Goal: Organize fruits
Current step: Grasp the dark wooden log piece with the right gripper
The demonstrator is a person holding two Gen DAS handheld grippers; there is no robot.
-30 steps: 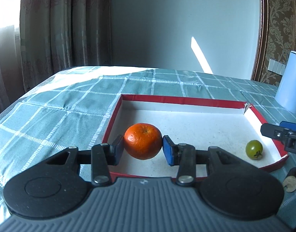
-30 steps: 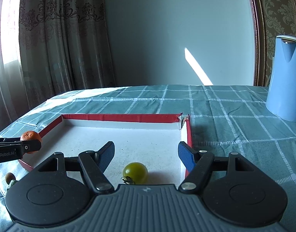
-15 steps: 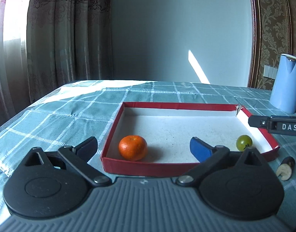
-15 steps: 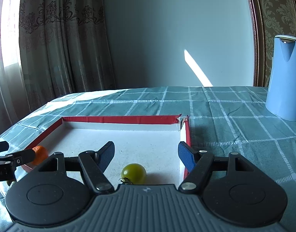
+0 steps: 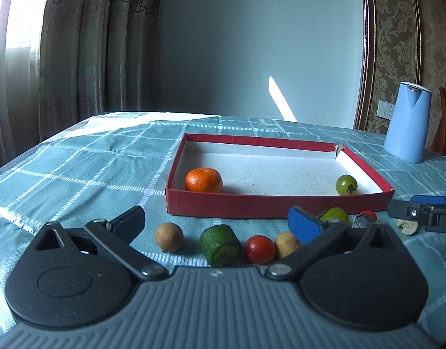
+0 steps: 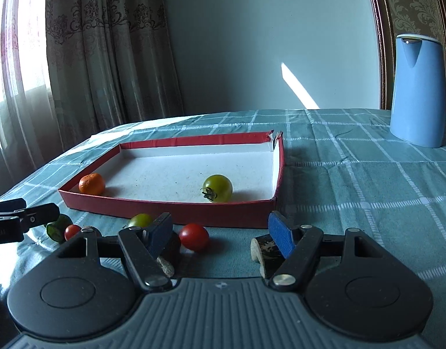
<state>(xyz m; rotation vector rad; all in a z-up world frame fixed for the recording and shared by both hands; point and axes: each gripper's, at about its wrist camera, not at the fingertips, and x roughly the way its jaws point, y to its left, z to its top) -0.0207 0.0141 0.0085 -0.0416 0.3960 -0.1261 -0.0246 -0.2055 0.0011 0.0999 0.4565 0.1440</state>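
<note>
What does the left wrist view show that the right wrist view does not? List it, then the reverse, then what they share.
Only the left wrist view: two tan round fruits on the tablecloth, and a wall switch behind the jug.

Only the right wrist view: a cut piece with a pale inside by the right gripper, whose jaws stand open and hold nothing.

Both: the red box holding a tangerine and a green tomato, red tomatoes outside the box, the blue jug, the checked tablecloth, and the curtains.

1 tangerine (image 5: 203, 179), 2 red tomatoes (image 6: 194, 236), 2 green tomatoes (image 6: 217, 188), 1 box (image 6: 170, 208), 1 jug (image 6: 418, 90)
</note>
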